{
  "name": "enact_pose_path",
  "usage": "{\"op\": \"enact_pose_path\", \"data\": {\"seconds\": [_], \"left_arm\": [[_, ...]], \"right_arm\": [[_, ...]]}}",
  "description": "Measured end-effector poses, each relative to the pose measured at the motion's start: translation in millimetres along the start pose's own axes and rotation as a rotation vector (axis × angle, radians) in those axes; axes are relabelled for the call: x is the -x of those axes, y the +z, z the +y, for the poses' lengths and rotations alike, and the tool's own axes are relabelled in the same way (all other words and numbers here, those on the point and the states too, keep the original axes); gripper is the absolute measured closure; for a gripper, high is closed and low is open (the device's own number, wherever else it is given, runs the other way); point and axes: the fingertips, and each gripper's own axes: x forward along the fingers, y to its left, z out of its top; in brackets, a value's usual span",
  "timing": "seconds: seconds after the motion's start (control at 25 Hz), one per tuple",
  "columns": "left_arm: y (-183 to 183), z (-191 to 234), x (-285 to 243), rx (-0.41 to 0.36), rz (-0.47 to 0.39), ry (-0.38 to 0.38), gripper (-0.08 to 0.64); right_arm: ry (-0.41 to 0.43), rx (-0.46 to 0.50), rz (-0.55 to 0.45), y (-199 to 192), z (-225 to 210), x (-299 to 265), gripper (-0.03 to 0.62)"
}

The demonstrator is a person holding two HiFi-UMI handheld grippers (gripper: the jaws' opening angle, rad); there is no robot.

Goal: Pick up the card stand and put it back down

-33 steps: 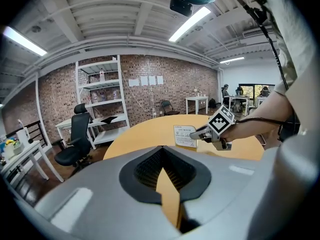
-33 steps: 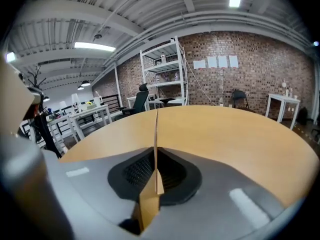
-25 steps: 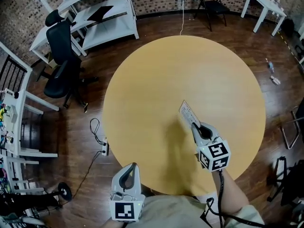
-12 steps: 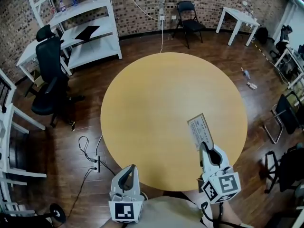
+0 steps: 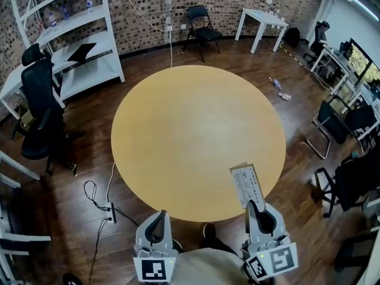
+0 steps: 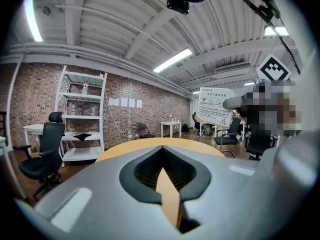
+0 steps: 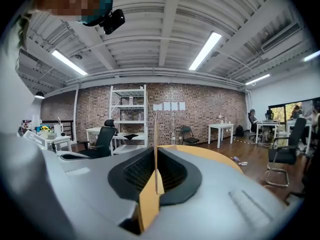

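The card stand is a white printed card held up off the round wooden table, over its near right edge. My right gripper is shut on its lower end. In the right gripper view the card stand shows edge-on as a thin upright line between the closed jaws of the right gripper. My left gripper hangs near my body at the table's near edge, shut with nothing in it. From the left gripper the raised card stand shows to the right.
A black office chair and white shelves stand at the left. A folding chair and a white table are at the back. Cables and a power strip lie on the floor; more chairs stand at the right.
My right gripper has drawn back toward me with the card stand, from the table's middle right to its near right edge. The left gripper has stayed by my body.
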Motion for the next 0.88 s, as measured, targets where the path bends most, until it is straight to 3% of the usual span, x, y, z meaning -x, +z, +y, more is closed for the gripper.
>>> {"op": "enact_pose_path", "data": {"seconds": [0.24, 0.6, 0.88], "left_arm": [[-0.4, -17.8, 8.5, -0.04, -0.002, 0.009, 0.554], [8.6, -60.2, 4.8, -0.089, -0.025, 0.012, 0.554], [12.1, -58.2, 10.6, -0.059, -0.023, 0.055, 0.554]], "right_arm": [[-0.007, -0.037, -0.015, -9.2, 1.3, 38.8, 0.577], [0.008, -0.039, -0.017, -14.6, -2.5, 42.3, 0.577], [0.02, -0.036, -0.02, -18.2, -5.5, 43.8, 0.577]]}}
